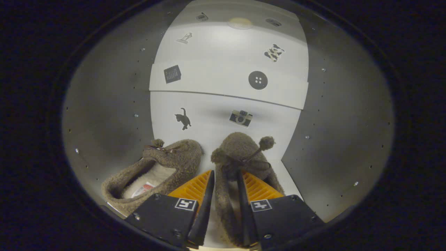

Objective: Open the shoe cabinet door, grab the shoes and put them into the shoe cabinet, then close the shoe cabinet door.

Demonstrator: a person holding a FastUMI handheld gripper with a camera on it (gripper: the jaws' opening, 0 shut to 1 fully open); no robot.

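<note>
I am looking into the white shoe cabinet (223, 80), whose back wall carries small stickers. Two fuzzy brown slippers with pom-poms lie on its floor. The left slipper (163, 164) rests on its side beside my left finger, its pale lining showing. The right slipper (240, 157) points toward the back wall, and my gripper (225, 177) is shut on its side wall: the left finger presses on the outside and the right finger sits inside the opening. The slipper's heel end is hidden between the finger bases.
Grey side walls (108, 115) with rows of small holes close in on both sides. A shelf edge (226, 96) crosses the back wall above the slippers. A strip of bare white floor (289, 177) lies to the right of the held slipper.
</note>
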